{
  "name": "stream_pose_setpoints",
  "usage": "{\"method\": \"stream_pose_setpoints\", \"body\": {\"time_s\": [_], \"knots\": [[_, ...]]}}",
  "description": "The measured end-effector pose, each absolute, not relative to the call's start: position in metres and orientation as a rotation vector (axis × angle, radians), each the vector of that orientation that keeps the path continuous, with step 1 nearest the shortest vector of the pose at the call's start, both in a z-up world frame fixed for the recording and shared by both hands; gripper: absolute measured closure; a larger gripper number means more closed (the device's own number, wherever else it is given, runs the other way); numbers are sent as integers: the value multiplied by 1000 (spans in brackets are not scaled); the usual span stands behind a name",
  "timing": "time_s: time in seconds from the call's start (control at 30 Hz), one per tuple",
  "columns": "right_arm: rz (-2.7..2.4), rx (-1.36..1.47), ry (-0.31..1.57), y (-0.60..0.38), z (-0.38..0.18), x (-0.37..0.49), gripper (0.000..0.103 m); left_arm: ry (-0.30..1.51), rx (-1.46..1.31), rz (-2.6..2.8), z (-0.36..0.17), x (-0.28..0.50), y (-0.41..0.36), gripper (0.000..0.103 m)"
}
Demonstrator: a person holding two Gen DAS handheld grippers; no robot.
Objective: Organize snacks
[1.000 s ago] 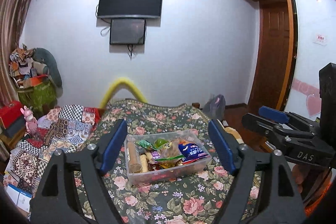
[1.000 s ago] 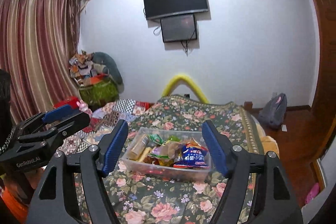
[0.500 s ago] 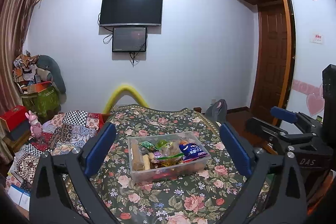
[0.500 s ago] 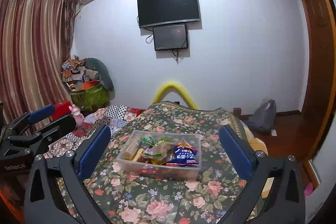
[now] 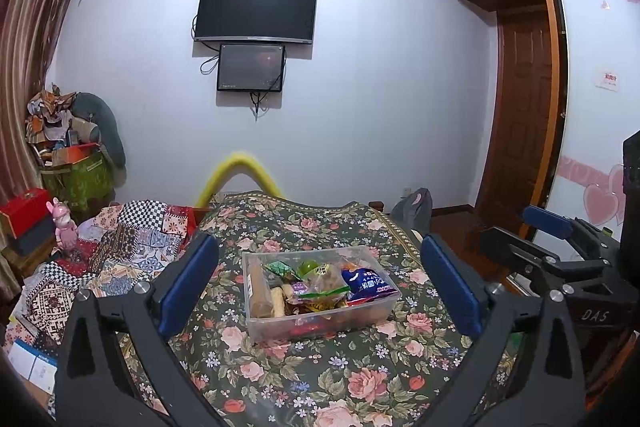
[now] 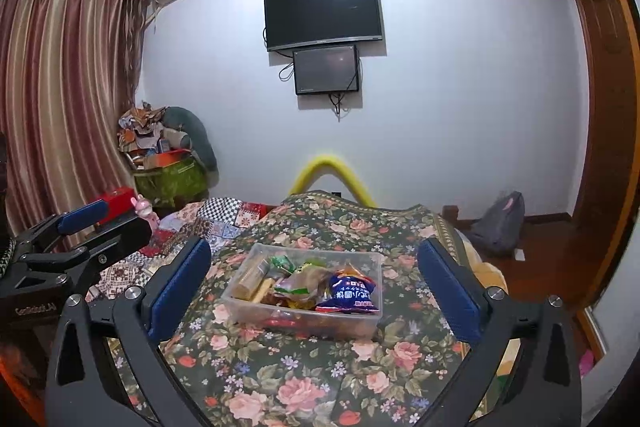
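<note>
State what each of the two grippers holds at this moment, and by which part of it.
Nothing is held. The left gripper and right gripper are both open and empty, short of the clear plastic snack box on the floral cloth.

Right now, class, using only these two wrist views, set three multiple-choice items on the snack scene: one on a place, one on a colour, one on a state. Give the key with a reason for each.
1. Where does the clear snack box stand?
A. on the floral cloth
B. on the wooden floor
C. on the red case

2. What colour is the snack bag at the box's right end?
A. yellow
B. blue
C. white

3. How do the left claw and right claw stand?
A. both shut on a bag
B. one open, one shut
C. both open, holding nothing

Key: 1 A, the floral cloth shows all round the box's base. 2 B, its blue wrapper faces the right wrist view. 3 C, each claw's pads stand wide apart, either side of the box.
</note>
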State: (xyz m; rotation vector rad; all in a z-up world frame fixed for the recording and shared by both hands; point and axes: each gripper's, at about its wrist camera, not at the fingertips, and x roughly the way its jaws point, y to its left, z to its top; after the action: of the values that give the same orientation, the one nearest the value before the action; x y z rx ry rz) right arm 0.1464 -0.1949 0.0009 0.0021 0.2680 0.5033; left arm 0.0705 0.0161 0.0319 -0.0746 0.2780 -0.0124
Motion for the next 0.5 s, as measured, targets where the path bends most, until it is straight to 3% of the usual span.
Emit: {"method": "stream_pose_setpoints", "body": {"time_s": [0.5], "knots": [[496,4,272,-196,-1,147,0,282,-68,-7,27,73,15,0]]}}
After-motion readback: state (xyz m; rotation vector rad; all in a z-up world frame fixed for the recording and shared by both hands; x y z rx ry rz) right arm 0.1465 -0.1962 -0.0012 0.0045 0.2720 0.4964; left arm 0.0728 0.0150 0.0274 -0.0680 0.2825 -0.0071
